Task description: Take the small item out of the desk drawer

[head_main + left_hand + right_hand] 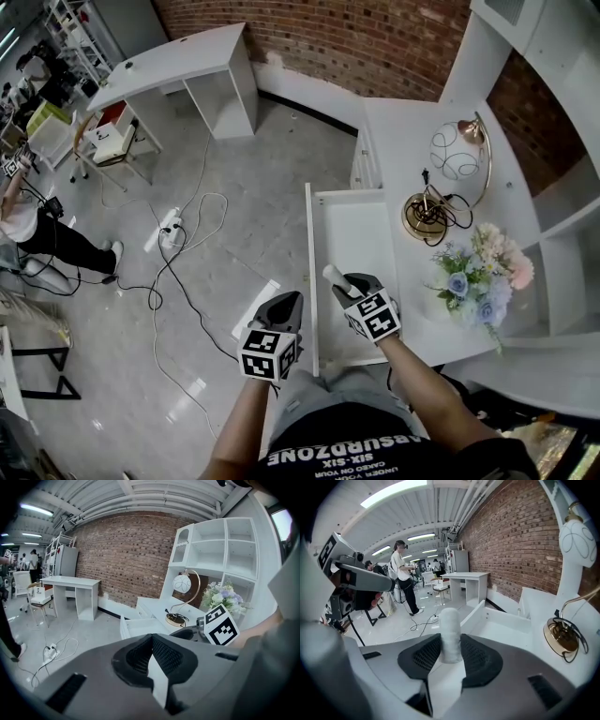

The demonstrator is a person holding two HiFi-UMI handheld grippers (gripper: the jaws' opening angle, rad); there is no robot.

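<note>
The white desk drawer stands pulled out from the desk, and its inside looks bare. My right gripper hovers over the drawer's near end, shut on a small white cylinder. In the right gripper view the cylinder stands upright between the black pads, its top poking past the right gripper, with the drawer beyond. My left gripper hangs left of the drawer's side, over the floor. The left gripper is shut and holds nothing.
A gold lamp with a round glass shade and a bunch of flowers stand on the desk, right of the drawer. Cables and a power strip lie on the floor at left. A person is at the far left.
</note>
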